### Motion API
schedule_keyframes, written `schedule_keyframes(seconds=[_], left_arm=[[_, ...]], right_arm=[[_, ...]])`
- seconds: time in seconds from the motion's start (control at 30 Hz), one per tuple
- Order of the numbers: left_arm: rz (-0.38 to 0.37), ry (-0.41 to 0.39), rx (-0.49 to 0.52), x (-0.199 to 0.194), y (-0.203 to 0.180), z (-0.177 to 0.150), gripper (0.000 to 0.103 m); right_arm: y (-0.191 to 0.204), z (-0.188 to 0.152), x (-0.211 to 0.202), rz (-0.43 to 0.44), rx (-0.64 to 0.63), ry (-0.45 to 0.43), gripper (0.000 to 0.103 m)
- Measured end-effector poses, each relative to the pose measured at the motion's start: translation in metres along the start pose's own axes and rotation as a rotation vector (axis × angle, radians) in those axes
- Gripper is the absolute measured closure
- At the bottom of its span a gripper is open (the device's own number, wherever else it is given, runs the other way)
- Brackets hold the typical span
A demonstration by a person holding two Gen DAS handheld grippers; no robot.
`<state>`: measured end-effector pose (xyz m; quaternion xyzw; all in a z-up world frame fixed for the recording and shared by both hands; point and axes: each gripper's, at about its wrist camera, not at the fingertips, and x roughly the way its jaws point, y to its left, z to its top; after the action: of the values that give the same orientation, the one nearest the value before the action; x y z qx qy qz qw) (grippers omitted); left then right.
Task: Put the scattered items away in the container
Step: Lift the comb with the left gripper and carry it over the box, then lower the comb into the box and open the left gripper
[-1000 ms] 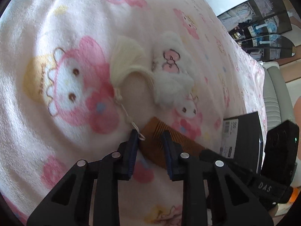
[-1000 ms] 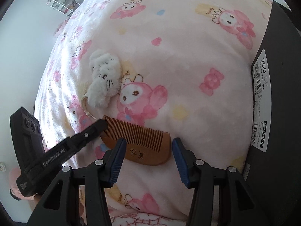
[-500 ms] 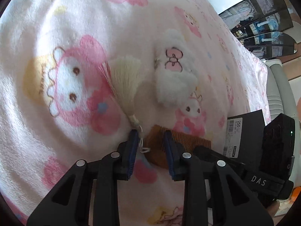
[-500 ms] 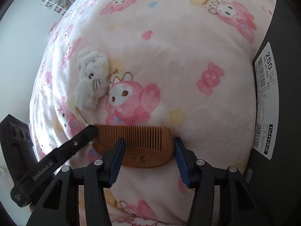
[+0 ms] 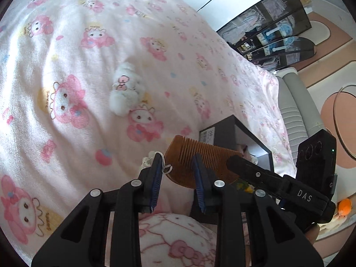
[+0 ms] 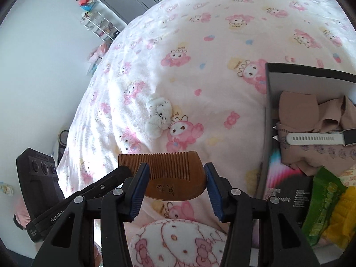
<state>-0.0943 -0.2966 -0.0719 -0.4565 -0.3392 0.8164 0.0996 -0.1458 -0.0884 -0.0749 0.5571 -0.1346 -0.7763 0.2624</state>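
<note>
A brown wooden comb (image 6: 172, 174) is held off the pink blanket between my two grippers. My right gripper (image 6: 175, 173) is shut on the comb's two ends. My left gripper (image 5: 176, 164) stands across the comb's (image 5: 195, 158) left end and its white cord (image 5: 165, 166); its jaws show a gap and I cannot tell if they pinch. The black box (image 6: 268, 120) is at the right, holding beige cloth, a white watch strap (image 6: 316, 138) and green packets (image 6: 322, 202). A white fluffy plush (image 6: 158, 116) lies on the blanket; it also shows in the left wrist view (image 5: 125, 94).
The bed's pink cartoon blanket (image 6: 222, 44) fills both views. A Hello Kitty cushion (image 6: 178, 242) lies under the grippers. A dark glass cabinet (image 5: 271, 29) and a grey padded bed edge (image 5: 296, 109) are at the right. White shelves (image 6: 98, 24) stand by the wall.
Both grippers have lifted the comb off the blanket and pulled back toward the box, whose inside now shows. The cream tassel is almost hidden behind the left finger.
</note>
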Motion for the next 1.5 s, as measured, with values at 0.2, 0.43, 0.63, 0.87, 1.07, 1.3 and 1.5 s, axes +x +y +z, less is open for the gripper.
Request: schedule_keyframes(seconds=[0.2, 0.43, 0.63, 0.87, 1.07, 1.3, 1.5], left_arm=[[-0.055, -0.006, 0.07, -0.008, -0.051, -0.015, 0.077], [-0.081, -0.008, 0.145, -0.007, -0.111, -0.038, 0.077], [-0.1, 0.009, 0.189, 0.005, -0.157, -0.063, 0.077], [-0.114, 0.074, 0.244, 0.038, -0.205, -0.083, 0.077], [-0.136, 0.119, 0.264, 0.062, -0.229, -0.093, 0.077], [-0.14, 0.136, 0.288, 0.087, -0.238, -0.083, 0.076], [-0.153, 0.158, 0.314, 0.125, -0.237, -0.058, 0.074]], right_arm=[[-0.018, -0.017, -0.056, -0.006, 0.003, -0.064, 0.057], [-0.045, -0.036, -0.107, -0.007, 0.015, -0.131, 0.056], [-0.08, -0.05, -0.147, 0.008, 0.038, -0.184, 0.056], [-0.13, -0.07, -0.185, 0.002, 0.112, -0.231, 0.056], [-0.159, -0.075, -0.203, -0.033, 0.155, -0.264, 0.056], [-0.172, -0.065, -0.202, -0.082, 0.15, -0.264, 0.056], [-0.184, -0.035, -0.186, -0.139, 0.131, -0.248, 0.056]])
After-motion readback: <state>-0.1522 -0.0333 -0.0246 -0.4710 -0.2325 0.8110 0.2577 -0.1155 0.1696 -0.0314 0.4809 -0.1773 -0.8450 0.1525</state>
